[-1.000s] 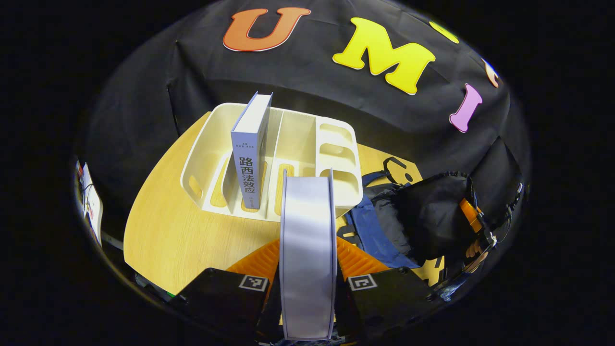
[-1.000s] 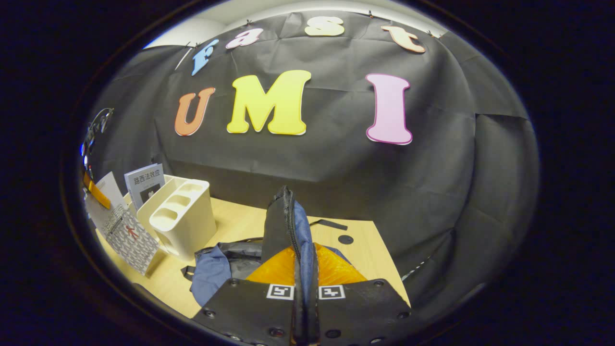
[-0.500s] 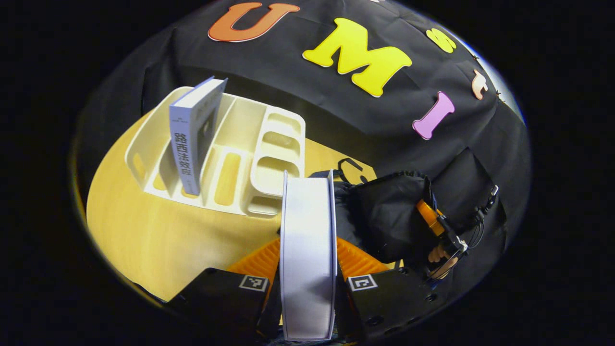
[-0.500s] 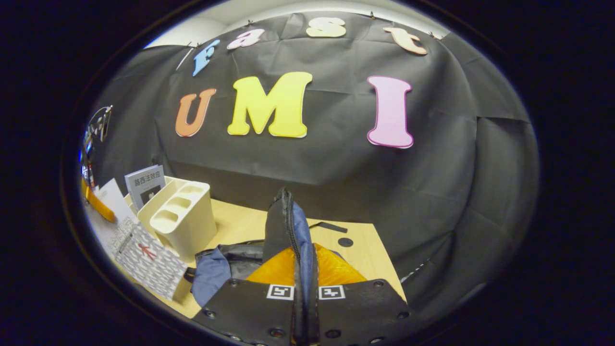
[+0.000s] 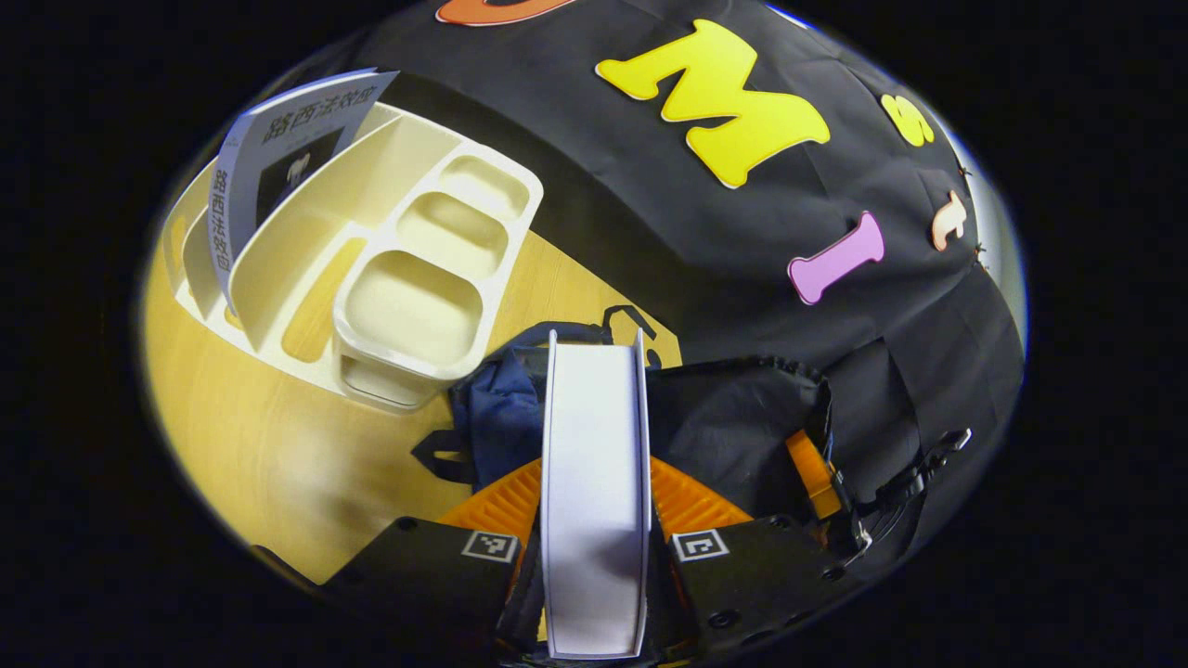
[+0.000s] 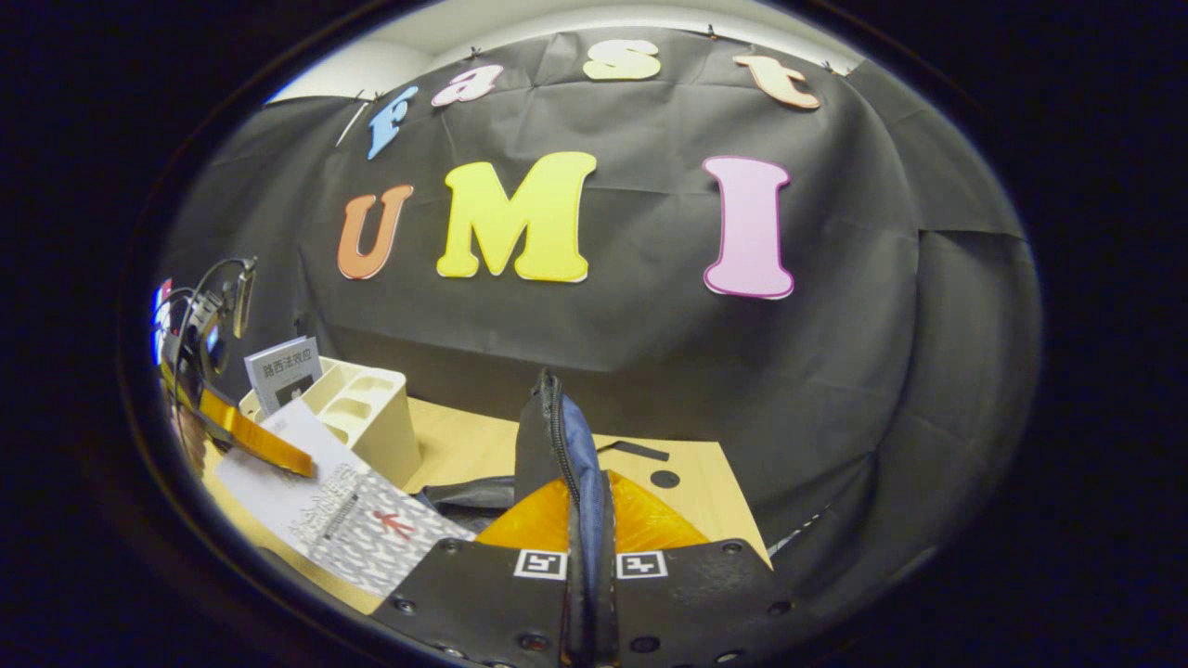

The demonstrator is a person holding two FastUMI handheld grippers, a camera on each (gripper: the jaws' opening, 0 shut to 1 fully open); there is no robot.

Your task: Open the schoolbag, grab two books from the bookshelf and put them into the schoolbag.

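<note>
My left gripper [image 5: 594, 501] is shut on a white book [image 5: 592, 464], held spine up over the open blue-and-black schoolbag [image 5: 733, 417]. A second book [image 5: 278, 158] stands in the cream bookshelf [image 5: 408, 278] at the upper left. In the right gripper view, my right gripper [image 6: 587, 557] is shut on the schoolbag's zipper flap [image 6: 557, 445], holding it upright. There the held book [image 6: 343, 520] comes in from the left above the bag, with the left gripper [image 6: 241, 436] on it. The bookshelf [image 6: 371, 417] and the standing book [image 6: 283, 371] sit behind.
The wooden table [image 5: 269, 464] carries the shelf and the bag. A black strap [image 6: 636, 450] and a small black disc [image 6: 665, 479] lie on the table behind the bag. The booth's black cloth wall stands close behind.
The left gripper has carried the white book rightward, away from the bookshelf and over the open bag. The right gripper has kept the flap raised.
</note>
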